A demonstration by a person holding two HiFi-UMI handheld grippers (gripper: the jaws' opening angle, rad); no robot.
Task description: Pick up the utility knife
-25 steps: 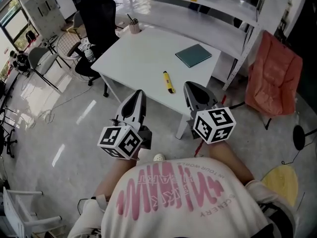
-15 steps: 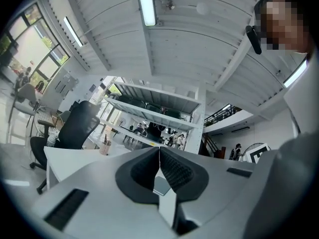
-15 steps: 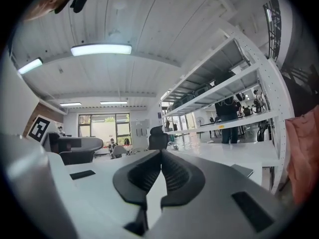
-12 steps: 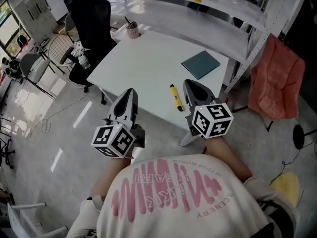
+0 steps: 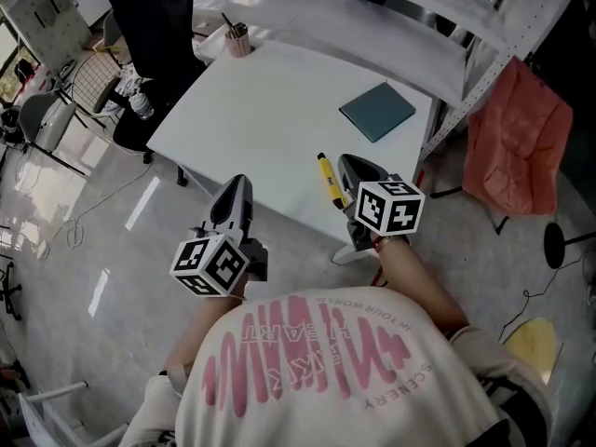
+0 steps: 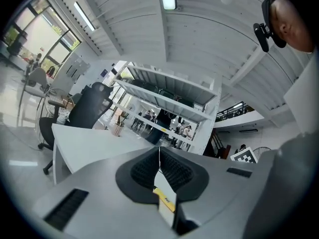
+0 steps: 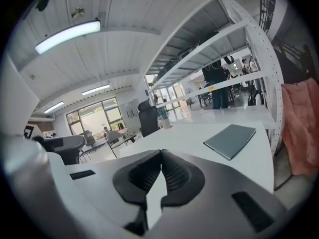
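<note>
utility knife (image 5: pixel 326 179) just beside right gripper (image 5: pixel 348 163), hidden from its camera

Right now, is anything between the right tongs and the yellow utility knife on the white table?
Nothing visible does. The yellow-and-black utility knife lies bare on the white table near its front edge, just left of the shut right tongs in the head view. The teal notebook sits farther back, off that path.

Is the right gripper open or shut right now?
Shut: the right gripper shows its jaws touching at the tips, with nothing between them.
</note>
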